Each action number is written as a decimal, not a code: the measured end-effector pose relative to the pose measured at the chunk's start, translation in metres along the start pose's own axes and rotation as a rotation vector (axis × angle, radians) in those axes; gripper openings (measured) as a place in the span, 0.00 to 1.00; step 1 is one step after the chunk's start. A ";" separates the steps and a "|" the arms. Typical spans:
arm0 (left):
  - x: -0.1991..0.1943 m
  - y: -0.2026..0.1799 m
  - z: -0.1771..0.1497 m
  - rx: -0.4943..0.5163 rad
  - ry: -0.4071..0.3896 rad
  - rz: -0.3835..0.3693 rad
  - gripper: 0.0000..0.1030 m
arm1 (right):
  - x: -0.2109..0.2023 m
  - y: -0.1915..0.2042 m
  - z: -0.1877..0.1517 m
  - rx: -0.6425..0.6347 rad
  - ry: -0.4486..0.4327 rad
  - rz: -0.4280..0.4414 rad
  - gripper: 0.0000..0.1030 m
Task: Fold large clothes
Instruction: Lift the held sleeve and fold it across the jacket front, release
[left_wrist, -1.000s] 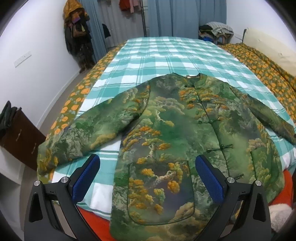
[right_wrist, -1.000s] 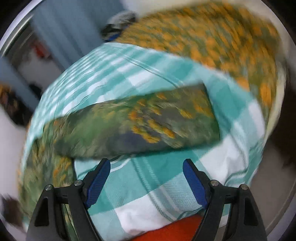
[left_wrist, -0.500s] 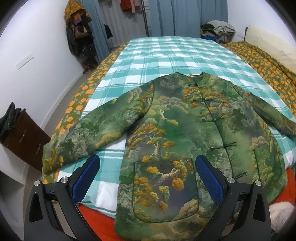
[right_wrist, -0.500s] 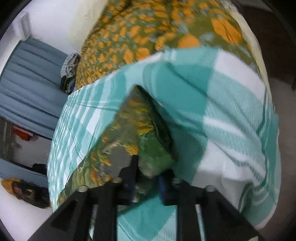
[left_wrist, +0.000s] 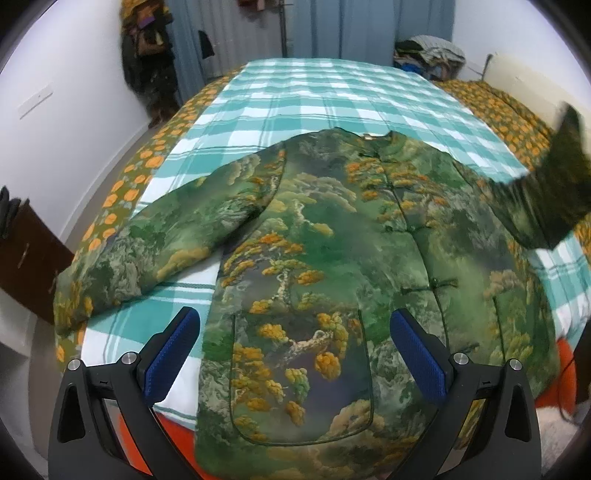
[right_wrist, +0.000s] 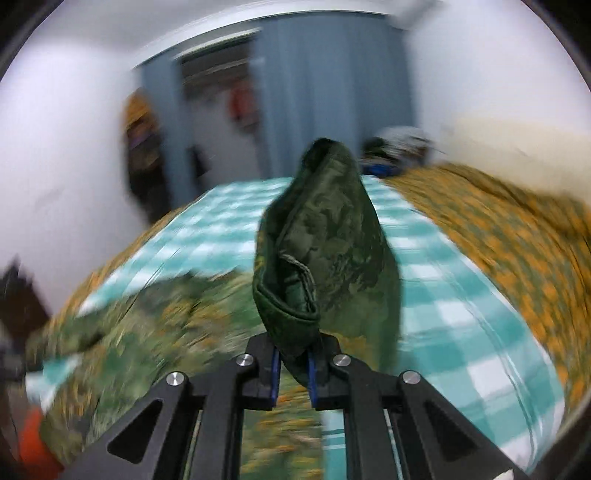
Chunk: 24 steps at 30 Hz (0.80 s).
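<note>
A green jacket (left_wrist: 332, 236) with an orange tree print lies front up on the bed, collar at the far end. Its left sleeve (left_wrist: 147, 243) lies spread out toward the bed's left edge. My left gripper (left_wrist: 295, 354) is open and empty, hovering above the jacket's lower hem. My right gripper (right_wrist: 291, 369) is shut on the cuff of the right sleeve (right_wrist: 325, 236) and holds it lifted off the bed. That raised sleeve also shows in the left wrist view (left_wrist: 550, 192) at the right edge.
The bed has a teal and white checked cover (left_wrist: 332, 96) and an orange-flowered quilt (left_wrist: 517, 114) along both sides. A dark wooden cabinet (left_wrist: 26, 258) stands at the left. Clothes hang by the curtain (left_wrist: 147, 55) at the back. A pile of clothes (left_wrist: 428, 55) lies at the far right.
My right gripper has closed on the right sleeve's cuff and lifted it off the bed, swinging toward the jacket. My left gripper has stayed open above the hem.
</note>
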<state>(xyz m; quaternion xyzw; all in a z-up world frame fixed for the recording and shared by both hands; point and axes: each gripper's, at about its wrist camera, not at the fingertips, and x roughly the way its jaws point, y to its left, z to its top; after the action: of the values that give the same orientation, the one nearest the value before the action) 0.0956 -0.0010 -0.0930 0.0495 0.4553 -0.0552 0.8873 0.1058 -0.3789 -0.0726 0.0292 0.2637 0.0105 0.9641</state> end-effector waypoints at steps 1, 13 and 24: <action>0.000 0.000 -0.001 0.003 0.003 -0.004 0.99 | 0.010 0.023 -0.007 -0.057 0.020 0.024 0.10; 0.021 -0.031 -0.005 0.058 0.071 -0.172 0.99 | 0.088 0.134 -0.106 -0.183 0.338 0.200 0.28; 0.082 -0.114 0.036 0.067 0.221 -0.544 0.98 | 0.031 0.087 -0.122 -0.032 0.376 0.203 0.66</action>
<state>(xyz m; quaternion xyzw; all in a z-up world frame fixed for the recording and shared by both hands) 0.1556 -0.1228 -0.1428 -0.0394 0.5435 -0.3003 0.7828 0.0703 -0.2843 -0.1875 0.0377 0.4345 0.1168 0.8923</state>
